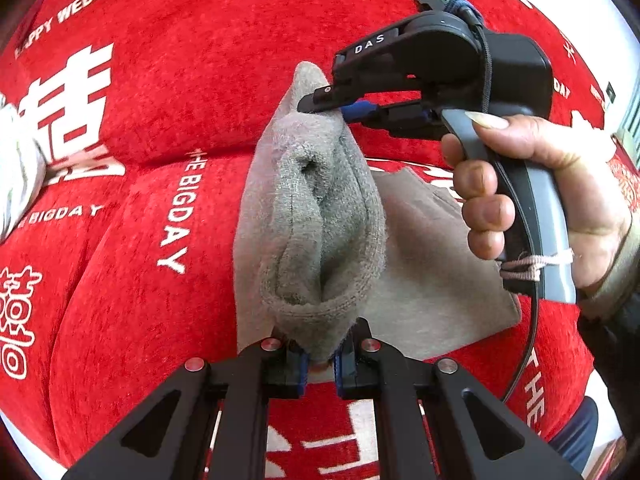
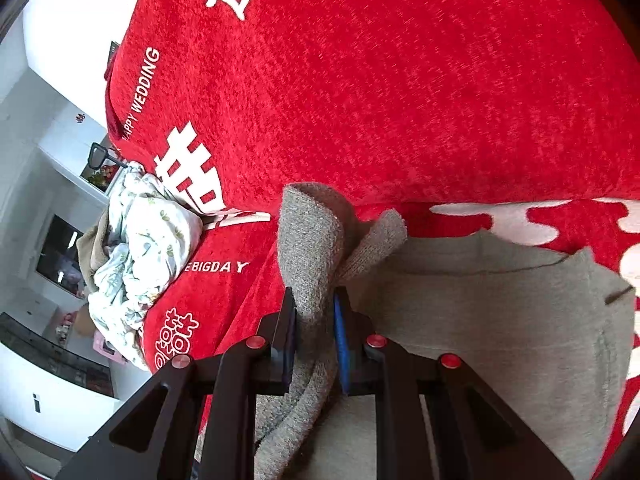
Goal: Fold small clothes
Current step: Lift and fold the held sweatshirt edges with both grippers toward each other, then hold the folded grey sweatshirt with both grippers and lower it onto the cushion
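red plush sofa cover (image 1: 224,92) fills both views, printed in white with large chinese double-happiness characters. on it lies a small grey knit garment (image 1: 432,264), part flat on the seat, part lifted in a loose roll between the two tools. the left gripper (image 1: 320,360) is closed, pinching the near end of the raised edge. the right gripper (image 2: 316,332), held in a person's hand (image 1: 532,200), is clamped on the far end of the same fold.

a judgement on doing this step well: both ends should travel together at an even height, so the lifted edge stays taut and lands square on the flat half, without the roll sagging or twisting in the middle.

a crumpled white floral cloth (image 2: 140,252) sits near the sofa's end, well apart from the grey piece.

readable writing: "happy wedding" and "the bigday" on the cover, and "das" on the right tool's body.
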### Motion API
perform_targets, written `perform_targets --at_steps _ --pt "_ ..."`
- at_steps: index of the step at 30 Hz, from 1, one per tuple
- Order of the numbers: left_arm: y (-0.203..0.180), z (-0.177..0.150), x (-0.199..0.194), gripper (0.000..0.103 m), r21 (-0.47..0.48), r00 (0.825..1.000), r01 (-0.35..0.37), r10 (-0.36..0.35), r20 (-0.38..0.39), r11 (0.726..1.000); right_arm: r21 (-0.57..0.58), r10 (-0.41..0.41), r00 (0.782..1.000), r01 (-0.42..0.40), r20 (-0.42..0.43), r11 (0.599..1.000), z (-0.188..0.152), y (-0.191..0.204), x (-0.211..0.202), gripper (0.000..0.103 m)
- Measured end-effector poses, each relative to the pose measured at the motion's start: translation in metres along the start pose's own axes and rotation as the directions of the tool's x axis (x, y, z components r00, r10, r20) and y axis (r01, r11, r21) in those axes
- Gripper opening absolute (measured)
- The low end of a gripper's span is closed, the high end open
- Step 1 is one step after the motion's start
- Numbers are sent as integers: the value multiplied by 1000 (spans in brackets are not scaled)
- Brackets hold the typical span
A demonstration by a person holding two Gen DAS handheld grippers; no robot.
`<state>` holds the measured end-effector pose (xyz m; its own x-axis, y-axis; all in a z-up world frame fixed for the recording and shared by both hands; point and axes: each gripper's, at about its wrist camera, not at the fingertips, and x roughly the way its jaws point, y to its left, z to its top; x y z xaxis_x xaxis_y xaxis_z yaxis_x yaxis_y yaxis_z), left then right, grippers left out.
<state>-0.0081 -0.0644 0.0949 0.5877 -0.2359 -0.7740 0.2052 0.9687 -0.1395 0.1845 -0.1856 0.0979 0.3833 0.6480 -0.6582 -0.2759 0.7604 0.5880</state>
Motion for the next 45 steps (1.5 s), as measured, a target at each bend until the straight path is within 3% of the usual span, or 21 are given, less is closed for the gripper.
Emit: perform_targets --at_steps 21,45 --pt "-81 8 24 10 150 999 -9 17 -48 989 32 28 999 -30 39 999 -3 -68 -55 18" --pt "-160 17 51 10 288 997 27 -3 -83 957 91 48 993 -59 111 994 -11 -140 -105 18"
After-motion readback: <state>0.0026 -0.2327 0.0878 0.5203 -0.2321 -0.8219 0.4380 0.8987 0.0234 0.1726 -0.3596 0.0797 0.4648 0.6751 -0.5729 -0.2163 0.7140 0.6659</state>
